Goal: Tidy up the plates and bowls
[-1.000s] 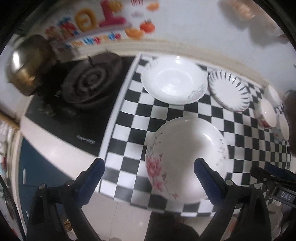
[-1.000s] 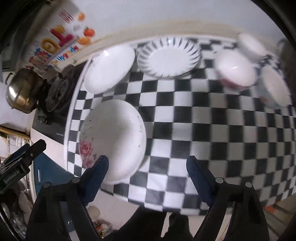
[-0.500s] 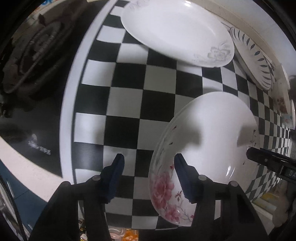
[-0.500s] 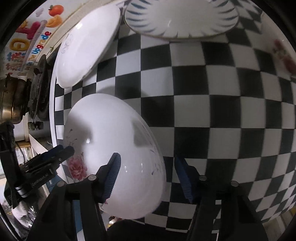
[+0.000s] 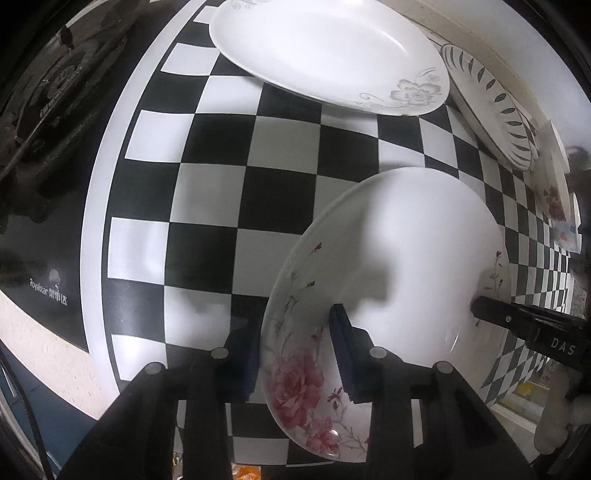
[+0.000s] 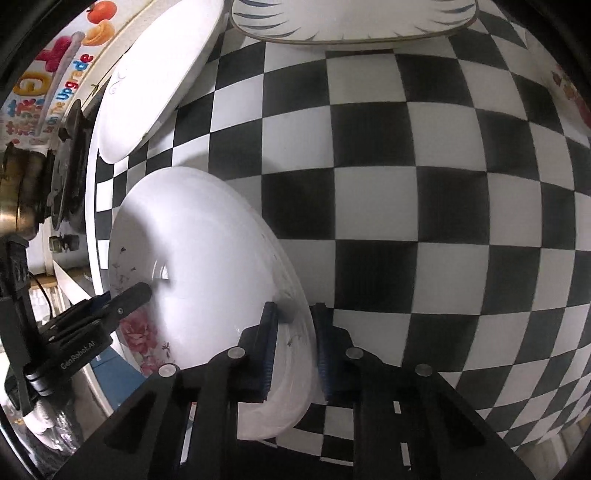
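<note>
Stove (image 5: 44, 155) left of rose plate (image 5: 406, 251); white plate (image 5: 325, 55) beyond

Left wrist view: bowls (image 5: 556, 192) at worktop's right edge squeezed, too small to count. Right wrist view: striped plate (image 6: 351, 18) cut by top edge; pot (image 6: 14, 192) cut at left.

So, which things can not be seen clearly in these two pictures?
- Left wrist view: the bowls at the right edge are squeezed and cut off; how many cannot be told.
- Left wrist view: the stove is dark and blurred.
- Right wrist view: the striped plate is cut by the top edge.
- Both views: the gripper bodies hide the rose plate's near rim.
</note>
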### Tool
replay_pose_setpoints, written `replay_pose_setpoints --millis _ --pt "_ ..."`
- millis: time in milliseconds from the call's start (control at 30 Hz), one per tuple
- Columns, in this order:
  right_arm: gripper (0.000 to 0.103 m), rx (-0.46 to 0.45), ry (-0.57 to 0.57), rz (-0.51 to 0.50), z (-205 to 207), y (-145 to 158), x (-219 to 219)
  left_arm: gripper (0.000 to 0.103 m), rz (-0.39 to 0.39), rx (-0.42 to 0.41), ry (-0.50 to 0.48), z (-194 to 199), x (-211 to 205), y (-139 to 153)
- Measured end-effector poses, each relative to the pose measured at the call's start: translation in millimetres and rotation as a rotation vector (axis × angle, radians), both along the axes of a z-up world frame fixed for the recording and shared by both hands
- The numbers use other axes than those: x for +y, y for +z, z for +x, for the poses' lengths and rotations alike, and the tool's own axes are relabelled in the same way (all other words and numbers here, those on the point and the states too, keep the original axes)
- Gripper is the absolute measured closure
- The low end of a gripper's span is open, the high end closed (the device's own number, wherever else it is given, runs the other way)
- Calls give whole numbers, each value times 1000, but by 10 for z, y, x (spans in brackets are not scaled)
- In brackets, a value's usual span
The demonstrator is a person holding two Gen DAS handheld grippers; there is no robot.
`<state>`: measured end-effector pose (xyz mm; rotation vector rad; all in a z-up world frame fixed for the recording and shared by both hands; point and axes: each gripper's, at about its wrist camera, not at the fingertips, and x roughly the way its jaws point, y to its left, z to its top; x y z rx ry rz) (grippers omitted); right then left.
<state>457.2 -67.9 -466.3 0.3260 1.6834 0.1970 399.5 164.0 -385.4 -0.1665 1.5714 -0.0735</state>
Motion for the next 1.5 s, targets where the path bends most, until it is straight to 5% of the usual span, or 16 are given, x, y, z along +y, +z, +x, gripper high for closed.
replay_pose_setpoints --millis 533,767,1100,1500 --pt "83 -63 -61 24 -105 305 -618 71 -10 -81 -74 -57 -750 527" --pt "84 -97 -116 17 -207 514 -1147 71 -29 -89 -123 40 -1070 324" --pt "84 -82 -177 -4 -366 376 -1699 71 -37 -58 -179 91 -1546 108" --pt "85 -52 -156 18 -389 188 -1768 71 -2 -16 -159 88 -1546 -70"
